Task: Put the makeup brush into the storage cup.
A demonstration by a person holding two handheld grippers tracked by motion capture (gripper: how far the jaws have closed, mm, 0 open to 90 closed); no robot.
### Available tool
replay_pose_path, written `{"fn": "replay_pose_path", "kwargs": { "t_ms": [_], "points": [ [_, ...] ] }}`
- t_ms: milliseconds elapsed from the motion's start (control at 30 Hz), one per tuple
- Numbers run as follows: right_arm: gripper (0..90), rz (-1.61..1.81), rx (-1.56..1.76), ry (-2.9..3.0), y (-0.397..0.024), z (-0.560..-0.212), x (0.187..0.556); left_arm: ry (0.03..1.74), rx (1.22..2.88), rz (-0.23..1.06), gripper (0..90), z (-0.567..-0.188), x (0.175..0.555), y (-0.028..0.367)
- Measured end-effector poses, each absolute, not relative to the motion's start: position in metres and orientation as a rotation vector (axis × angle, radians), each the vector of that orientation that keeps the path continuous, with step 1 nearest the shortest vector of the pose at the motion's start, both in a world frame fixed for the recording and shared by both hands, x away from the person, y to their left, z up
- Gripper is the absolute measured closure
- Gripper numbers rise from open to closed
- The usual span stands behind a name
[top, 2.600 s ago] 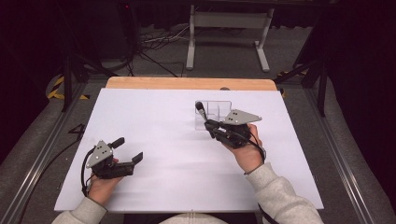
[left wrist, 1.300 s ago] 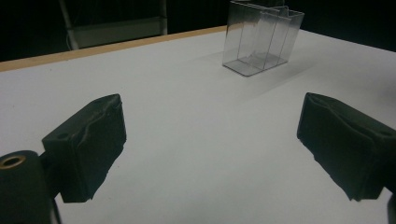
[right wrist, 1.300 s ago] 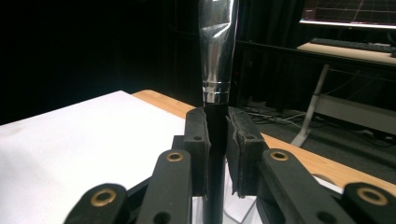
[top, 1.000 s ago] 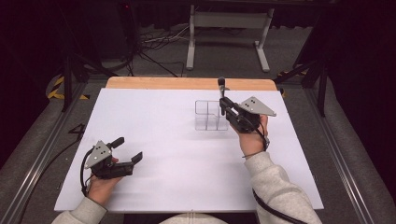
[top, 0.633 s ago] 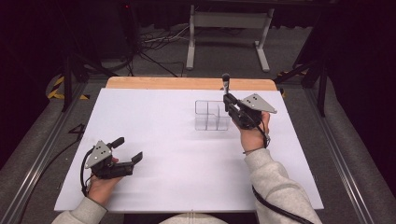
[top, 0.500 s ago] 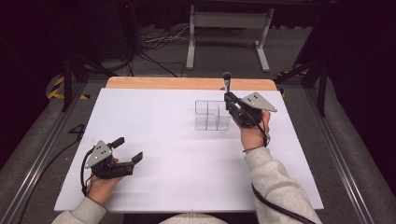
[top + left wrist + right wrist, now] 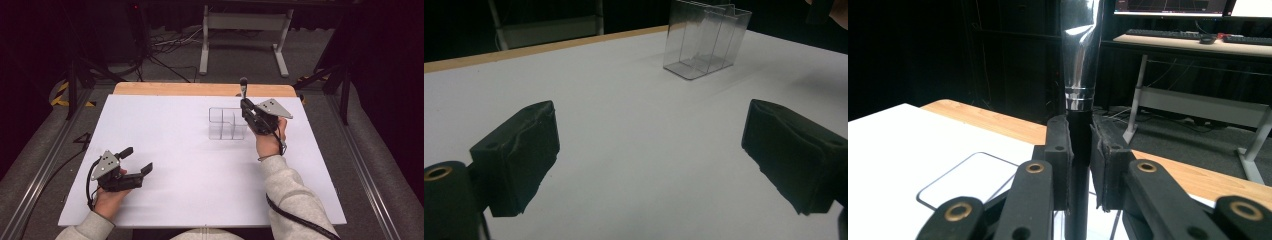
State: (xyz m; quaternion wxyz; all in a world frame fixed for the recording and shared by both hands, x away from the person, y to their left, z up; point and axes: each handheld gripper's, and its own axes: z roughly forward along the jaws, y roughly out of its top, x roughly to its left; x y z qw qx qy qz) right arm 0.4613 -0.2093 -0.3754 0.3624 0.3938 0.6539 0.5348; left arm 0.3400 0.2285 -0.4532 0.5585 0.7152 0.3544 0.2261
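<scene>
**Brush held upright beside the clear organizer**

Dark room with cables and a metal stand behind, white counter with a wooden far edge. Near its far right part, a clear organizer with several compartments, seemingly empty. Just beside it on the right, the right tool, clamped on a brush with black handle and silver ferrule, kept vertical, probably for lowering into a compartment from above. Left tool resting low on the near left of the counter, well apart from the organizer, jaws wide apart and holding nothing, apparently just waiting.

Brush tip cut off at the top of the right gripper view. Lower handle hidden behind the jaws. Exact compartment below the brush: cannot tell.
</scene>
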Motion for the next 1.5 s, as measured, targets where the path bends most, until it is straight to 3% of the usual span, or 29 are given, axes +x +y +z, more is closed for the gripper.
{"fn": "replay_pose_path", "kwargs": {
  "t_ms": [1333,1500],
  "points": [
    [79.0,1.325,1.076,1.769,-0.213,-0.417,0.462,0.834,1.690,0.530,9.0,-0.453,0.340,0.228],
    [69.4,1.355,1.067,1.767,-0.214,-0.415,0.461,0.835,1.691,0.530,9.0,-0.453,0.340,0.229]
  ]
}}
